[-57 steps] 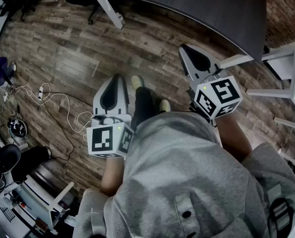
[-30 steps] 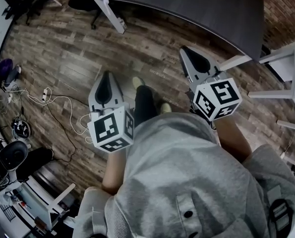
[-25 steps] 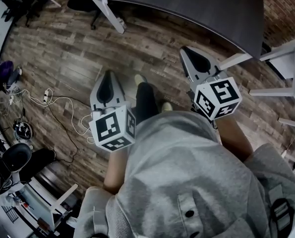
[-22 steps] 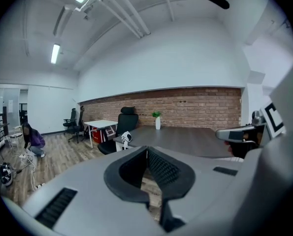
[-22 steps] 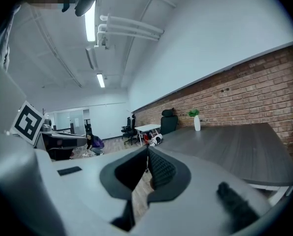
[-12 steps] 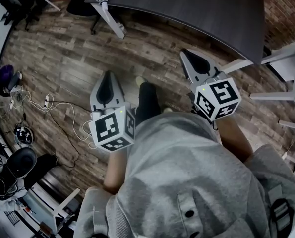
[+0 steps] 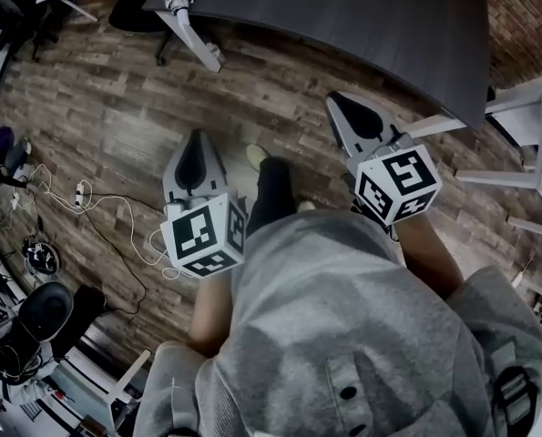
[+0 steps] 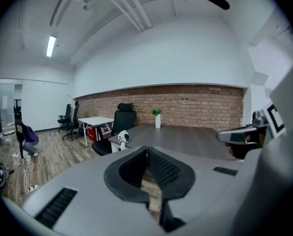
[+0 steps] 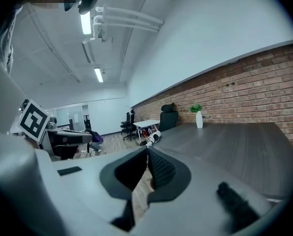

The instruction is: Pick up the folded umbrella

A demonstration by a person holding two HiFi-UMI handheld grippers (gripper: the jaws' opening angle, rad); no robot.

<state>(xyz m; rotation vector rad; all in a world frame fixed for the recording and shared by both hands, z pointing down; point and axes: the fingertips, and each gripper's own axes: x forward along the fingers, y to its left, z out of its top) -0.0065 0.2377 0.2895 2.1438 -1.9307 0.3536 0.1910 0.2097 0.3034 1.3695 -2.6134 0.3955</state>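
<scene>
Bench (image 7: pixel 362 16): its far side runs off the head view's top edge.
White table (image 7: pixel 535 126): right of the bench, cut by the picture's edge.
Legs: below the bench we see one trouser leg (image 7: pixel 272 189) and a shoe (image 7: pixel 257 156); the sweatshirt (image 7: pixel 343 335) covers the rest.
Crouching person (image 8: pixel 27 140): far left of the bench, too small for us to read.
Dark shape (image 9: pixel 235 208): before the bench, blurred; we cannot name it.

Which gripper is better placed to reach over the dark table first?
Right, probably: the right gripper is nearer the dark table edge than the left gripper. Both are shut and empty; no umbrella shows.
</scene>
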